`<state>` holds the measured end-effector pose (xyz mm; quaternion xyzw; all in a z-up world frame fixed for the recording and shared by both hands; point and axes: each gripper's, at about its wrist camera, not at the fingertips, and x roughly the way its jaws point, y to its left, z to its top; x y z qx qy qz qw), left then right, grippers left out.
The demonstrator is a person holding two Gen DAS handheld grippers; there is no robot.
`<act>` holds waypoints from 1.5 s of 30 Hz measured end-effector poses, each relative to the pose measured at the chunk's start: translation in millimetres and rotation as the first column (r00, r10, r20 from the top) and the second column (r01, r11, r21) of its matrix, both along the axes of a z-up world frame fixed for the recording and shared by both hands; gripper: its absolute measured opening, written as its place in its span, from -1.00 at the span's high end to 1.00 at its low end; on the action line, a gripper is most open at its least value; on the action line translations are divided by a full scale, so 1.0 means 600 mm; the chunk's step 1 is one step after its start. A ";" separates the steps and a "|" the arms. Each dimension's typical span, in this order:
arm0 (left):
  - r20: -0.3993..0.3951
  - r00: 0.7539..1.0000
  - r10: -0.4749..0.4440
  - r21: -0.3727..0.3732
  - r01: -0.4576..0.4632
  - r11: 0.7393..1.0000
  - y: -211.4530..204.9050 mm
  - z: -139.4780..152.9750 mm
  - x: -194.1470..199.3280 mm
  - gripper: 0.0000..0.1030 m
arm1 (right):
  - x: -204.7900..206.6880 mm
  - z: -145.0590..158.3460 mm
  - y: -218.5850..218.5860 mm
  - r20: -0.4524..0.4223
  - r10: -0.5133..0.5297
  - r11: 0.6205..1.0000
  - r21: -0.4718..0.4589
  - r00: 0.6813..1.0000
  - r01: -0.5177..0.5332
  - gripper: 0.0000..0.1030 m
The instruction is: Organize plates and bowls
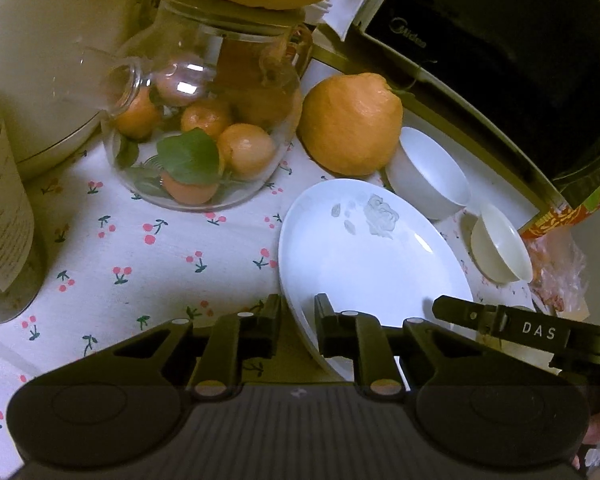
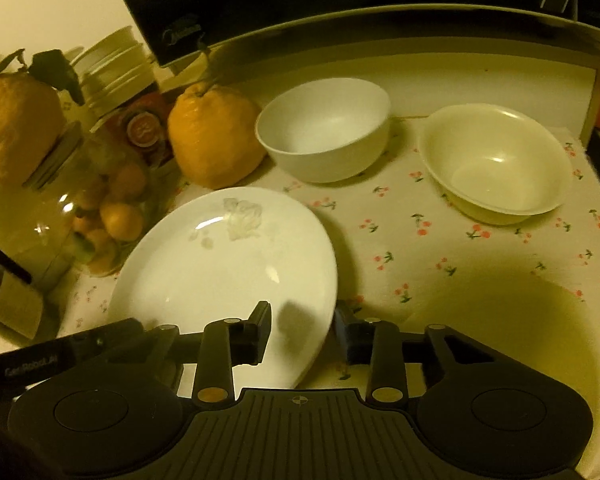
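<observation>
While both grippers are pinching the white plate (image 1: 364, 248) by opposite near edges, the left gripper (image 1: 298, 316) and right gripper (image 2: 302, 320) are closing narrowly on its rim, probably sharing its weight; two bowls (image 2: 324, 128) are waiting farther right.

Dim yellowish light w/ deep shadows. Tabletop wears a white cherry-print cloth (image 1: 132, 248). Black Midea microwave (image 1: 500, 64) sits at the back on a cream shelf edge (image 2: 420, 36). Pale wall (image 2: 40, 8) behind, upper left.
</observation>
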<state>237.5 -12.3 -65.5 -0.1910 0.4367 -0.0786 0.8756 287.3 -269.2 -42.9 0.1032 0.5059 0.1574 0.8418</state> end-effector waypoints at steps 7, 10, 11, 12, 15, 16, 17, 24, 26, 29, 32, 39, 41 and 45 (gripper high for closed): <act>0.010 0.999 -0.031 0.009 0.031 0.999 -0.005 -0.004 -0.001 0.69 | 0.004 -0.013 0.004 -0.002 -0.023 1.000 0.014 1.000 0.023 0.33; 0.021 0.999 -0.039 0.035 0.038 0.999 -0.011 -0.004 -0.002 0.69 | 0.002 -0.016 0.012 0.015 -0.005 1.000 -0.015 1.000 0.005 0.33; 0.020 0.999 -0.040 0.042 0.039 0.998 -0.014 -0.003 -0.001 0.69 | 0.002 -0.016 0.012 0.018 -0.003 1.000 -0.023 1.000 0.004 0.38; 0.019 0.999 -0.041 0.048 0.040 0.998 -0.015 -0.002 -0.002 0.70 | 0.002 -0.015 0.011 0.017 -0.004 1.000 -0.020 1.000 0.004 0.39; 0.031 0.998 -0.048 0.051 0.046 0.998 -0.016 0.003 -0.006 0.69 | 0.001 -0.012 0.008 0.022 -0.007 1.000 -0.017 1.000 0.007 0.44; 0.033 0.998 -0.045 0.045 0.044 0.998 -0.015 0.005 -0.008 0.69 | 0.000 -0.009 0.007 0.028 -0.007 1.000 -0.018 1.000 0.007 0.45; 0.030 0.999 -0.039 0.035 0.038 0.999 -0.014 0.007 -0.009 0.69 | 0.000 -0.006 0.006 0.032 -0.010 1.000 -0.016 0.999 0.010 0.47; 0.045 0.999 -0.030 0.026 0.028 0.999 -0.009 0.023 -0.022 0.69 | -0.012 0.012 0.005 0.043 0.001 1.000 -0.025 0.999 0.000 0.47; 0.054 0.998 -0.029 0.022 0.028 0.999 -0.008 0.031 -0.027 0.69 | -0.017 0.021 0.004 0.050 0.004 0.999 -0.032 0.999 -0.002 0.47; 0.068 0.997 -0.031 0.019 0.030 0.999 -0.006 0.044 -0.039 0.69 | -0.026 0.038 0.002 0.060 -0.001 0.999 -0.032 0.998 0.003 0.47; 0.077 0.996 -0.036 0.017 0.035 0.999 -0.005 0.056 -0.048 0.69 | -0.037 0.055 -0.001 0.068 -0.003 0.999 -0.032 0.998 0.005 0.47; 0.095 0.993 -0.065 0.030 0.062 0.998 0.000 0.081 -0.075 0.69 | -0.067 0.089 -0.005 0.056 -0.011 0.999 -0.033 0.998 0.013 0.47; 0.105 0.992 -0.074 0.039 0.071 0.997 -0.001 0.088 -0.085 0.69 | -0.077 0.099 -0.006 0.053 -0.016 0.999 -0.035 0.998 0.018 0.47; 0.113 0.989 -0.095 0.039 0.091 0.995 0.001 0.100 -0.103 0.69 | -0.099 0.121 -0.010 0.055 -0.021 0.999 -0.043 0.998 0.023 0.47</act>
